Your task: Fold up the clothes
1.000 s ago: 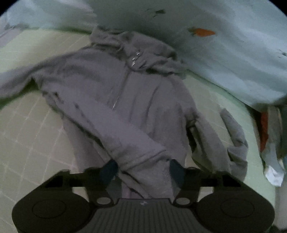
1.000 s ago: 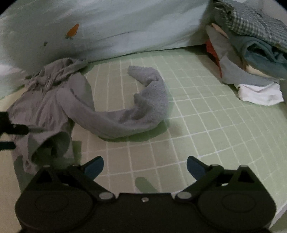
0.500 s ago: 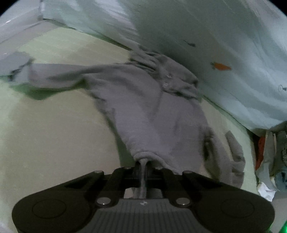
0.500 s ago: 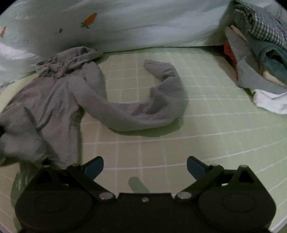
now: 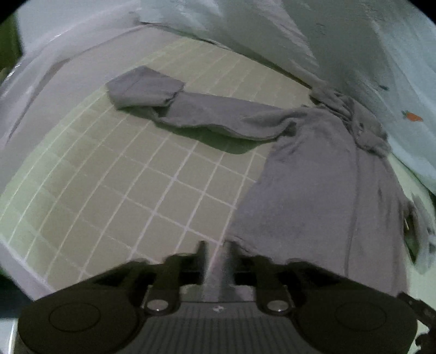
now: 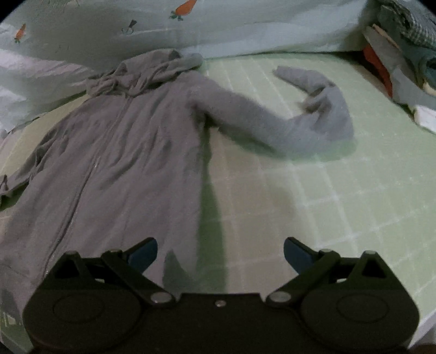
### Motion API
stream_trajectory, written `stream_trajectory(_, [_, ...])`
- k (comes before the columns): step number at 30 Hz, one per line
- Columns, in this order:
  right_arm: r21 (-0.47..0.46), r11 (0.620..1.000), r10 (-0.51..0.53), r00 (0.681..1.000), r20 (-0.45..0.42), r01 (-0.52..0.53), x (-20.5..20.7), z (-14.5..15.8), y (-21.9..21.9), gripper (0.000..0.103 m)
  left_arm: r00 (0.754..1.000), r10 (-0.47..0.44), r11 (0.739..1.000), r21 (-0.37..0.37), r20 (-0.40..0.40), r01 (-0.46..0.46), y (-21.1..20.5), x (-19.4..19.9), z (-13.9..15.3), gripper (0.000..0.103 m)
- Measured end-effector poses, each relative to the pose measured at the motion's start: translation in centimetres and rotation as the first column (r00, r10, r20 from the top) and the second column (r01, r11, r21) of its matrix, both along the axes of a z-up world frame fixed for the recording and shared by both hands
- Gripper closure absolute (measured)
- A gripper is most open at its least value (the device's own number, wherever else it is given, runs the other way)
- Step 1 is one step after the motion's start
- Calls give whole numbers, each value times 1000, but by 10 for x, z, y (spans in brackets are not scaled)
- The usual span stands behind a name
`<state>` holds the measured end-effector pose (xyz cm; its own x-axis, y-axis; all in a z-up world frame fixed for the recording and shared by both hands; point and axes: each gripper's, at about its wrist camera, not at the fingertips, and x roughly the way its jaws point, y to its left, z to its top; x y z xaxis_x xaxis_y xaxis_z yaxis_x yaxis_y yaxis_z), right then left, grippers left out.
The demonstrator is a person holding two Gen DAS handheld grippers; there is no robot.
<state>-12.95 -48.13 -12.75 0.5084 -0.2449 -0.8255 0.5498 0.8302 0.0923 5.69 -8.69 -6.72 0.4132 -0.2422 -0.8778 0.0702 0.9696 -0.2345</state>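
Note:
A grey zip hoodie [image 6: 130,152] lies front up on the green grid mat [image 6: 340,196], with its hood toward the blanket. The hoodie [image 5: 321,196] fills the right of the left wrist view. One sleeve [image 5: 207,117] stretches left, its cuff folded over. The other sleeve [image 6: 313,119] curls to the right. My left gripper [image 5: 218,256] is shut on the hoodie's bottom hem at its left corner. My right gripper [image 6: 220,252] is open, low over the hem's right side. Its left pad [image 6: 144,250] is over the cloth, and its right pad [image 6: 297,253] is over the bare mat.
A pale blue blanket with carrot prints [image 6: 245,24] lies bunched along the far side, and the blanket [image 5: 368,54] is also in the left wrist view. A pile of mixed clothes [image 6: 403,54] sits at the far right. The mat's near edge [image 5: 16,258] drops off at the lower left.
My left gripper shut on the hem and drew it back and to the left, so the hoodie's body now lies flat. My right gripper, still open, moved left to the hoodie's lower right edge.

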Motion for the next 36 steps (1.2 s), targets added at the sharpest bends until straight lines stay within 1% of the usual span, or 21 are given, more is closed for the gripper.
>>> stream_trajectory(2, [24, 999, -25, 1000, 7, 25, -1, -5, 11, 4, 998, -63, 998, -25, -15, 63, 5, 6, -5, 53])
stream_trajectory(4, [47, 998, -45, 999, 17, 44, -2, -8, 19, 9, 992, -121, 992, -50, -30, 119, 6, 10, -12, 52])
stream_trajectory(6, [61, 997, -52, 998, 27, 51, -1, -11, 25, 20, 984, -169, 984, -61, -52, 166, 4, 13, -21, 52])
stream_trajectory(9, [48, 998, -46, 998, 44, 44, 1, -14, 32, 47, 973, -222, 974, -51, -66, 219, -5, 18, -31, 55])
stream_trajectory(10, [36, 999, -40, 998, 43, 38, 2, -13, 34, 72, 969, -236, 971, -51, -71, 233, -7, 20, -34, 56])
stream_trajectory(11, [45, 998, -45, 998, 54, 42, 1, -10, 33, 89, 966, -244, 969, -58, -83, 240, -7, 20, -36, 71])
stream_trajectory(12, [56, 997, -51, 997, 66, 47, 0, -6, 32, 90, 963, -251, 967, -65, -94, 246, -8, 21, -37, 86])
stream_trajectory(13, [72, 995, -78, 993, 84, 72, -4, 1, 33, 92, 963, -251, 967, -65, -101, 246, -8, 21, -37, 85])
stream_trajectory(15, [42, 995, -94, 984, 152, 88, -14, 31, 42, 92, 968, -238, 970, -62, -82, 234, -7, 19, -31, 83])
stream_trajectory(16, [35, 995, -97, 979, 178, 92, -20, 42, 44, 92, 971, -230, 972, -63, -68, 226, -6, 17, -27, 81])
stream_trajectory(17, [29, 995, -100, 974, 203, 96, -26, 53, 46, 92, 974, -219, 974, -63, -55, 215, -6, 16, -24, 75])
stream_trajectory(18, [36, 994, -108, 976, 191, 103, -28, 53, 44, 91, 979, -198, 979, -61, -42, 195, -7, 15, -22, 66])
stream_trajectory(19, [44, 993, -116, 978, 175, 110, -30, 52, 41, 85, 983, -179, 982, -57, -28, 178, -9, 15, -19, 61])
stream_trajectory(21, [27, 996, -85, 995, 43, 84, -21, 31, 34, 77, 986, -164, 985, -43, 11, 164, -20, 13, -11, 41])
stream_trajectory(22, [8, 996, -92, 996, 1, 92, -19, 25, 30, 72, 987, -156, 987, -36, 30, 157, -26, 12, -7, 39])
stream_trajectory(23, [-5, 996, -89, 996, 0, 89, -21, 24, 27, 65, 988, -149, 988, -30, 49, 150, -31, 11, -3, 35])
stream_trajectory(24, [-8, 996, -85, 996, 26, 85, -24, 26, 23, 59, 988, -141, 989, -23, 68, 143, -37, 10, 2, 29])
stream_trajectory(26, [-32, 996, -81, 994, 75, 83, -27, 33, 12, 20, 986, -127, 992, -11, 106, 128, -48, 7, 10, 21])
stream_trajectory(29, [-102, 991, -76, 989, 126, 89, -25, 44, -16, 1, 983, -105, 994, 0, 149, 106, -70, 6, 20, 18])
stream_trajectory(30, [-120, 989, -71, 988, 138, 88, -24, 47, -27, 0, 983, -97, 995, -1, 156, 99, -79, 6, 22, 16])
stream_trajectory(36, [-116, 986, -92, 974, 207, 117, -24, 52, -102, 0, 977, -70, 997, -12, 199, 74, -133, 7, 28, 13])
